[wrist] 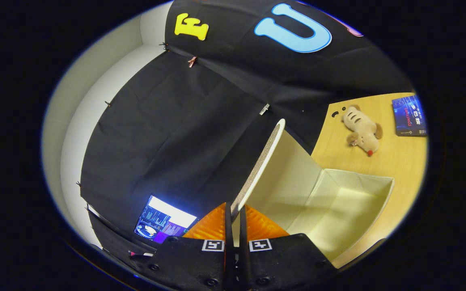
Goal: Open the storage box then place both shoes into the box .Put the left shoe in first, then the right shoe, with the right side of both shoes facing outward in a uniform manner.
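The storage box (350,202) is a cream fabric box standing open on the wooden table, its inside bare. Its lid (263,161) is swung up and stands nearly on edge, running away from the fingers. My gripper (235,212) is shut on the near edge of the lid, with both fingers pressed against its two faces. The view is strongly tilted.
A beige plush toy (362,130) lies on the wooden table (399,161) beyond the box. A blue book (409,116) lies further out beside it. A lit screen (164,220) glows low against the black cloth wall, left of the fingers.
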### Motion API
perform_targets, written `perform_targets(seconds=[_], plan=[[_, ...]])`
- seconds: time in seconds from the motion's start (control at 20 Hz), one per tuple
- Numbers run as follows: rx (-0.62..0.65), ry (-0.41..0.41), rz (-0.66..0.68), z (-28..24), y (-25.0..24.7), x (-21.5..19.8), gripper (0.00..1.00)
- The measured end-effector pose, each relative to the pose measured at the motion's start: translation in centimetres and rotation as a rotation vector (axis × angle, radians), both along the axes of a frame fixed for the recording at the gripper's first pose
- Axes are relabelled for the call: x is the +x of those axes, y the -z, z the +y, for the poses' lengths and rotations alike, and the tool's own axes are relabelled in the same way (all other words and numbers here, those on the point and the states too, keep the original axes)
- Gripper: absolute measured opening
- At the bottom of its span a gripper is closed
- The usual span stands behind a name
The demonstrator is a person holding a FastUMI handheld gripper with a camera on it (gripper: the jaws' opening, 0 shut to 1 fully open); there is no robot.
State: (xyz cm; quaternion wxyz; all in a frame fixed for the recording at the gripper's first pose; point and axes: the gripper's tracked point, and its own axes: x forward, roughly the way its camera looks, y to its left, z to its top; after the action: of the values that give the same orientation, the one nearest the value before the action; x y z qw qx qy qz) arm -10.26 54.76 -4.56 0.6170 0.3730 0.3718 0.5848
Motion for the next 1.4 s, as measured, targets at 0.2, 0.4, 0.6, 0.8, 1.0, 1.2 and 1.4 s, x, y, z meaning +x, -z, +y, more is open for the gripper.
perform_targets(seconds=[0.2,0.4,0.6,0.8,1.0,1.2,1.4], plan=[[-0.004,-0.001,-0.01,3.6,-0.7,-0.5,0.12],[-0.03,-0.013,-0.022,5.7,0.2,-0.7,0.2],[-0.065,-0.04,-0.058,5.5,1.4,-1.4,0.54],[-0.083,-0.029,-0.162,2.5,2.1,-1.7,0.88],[-0.176,0.056,-0.243,-2.4,4.3,-0.4,0.97],[-0.316,0.173,-0.236,-9.4,8.4,2.0,0.97],[-0.474,0.302,-0.192,-17.7,14.3,4.4,0.97]])
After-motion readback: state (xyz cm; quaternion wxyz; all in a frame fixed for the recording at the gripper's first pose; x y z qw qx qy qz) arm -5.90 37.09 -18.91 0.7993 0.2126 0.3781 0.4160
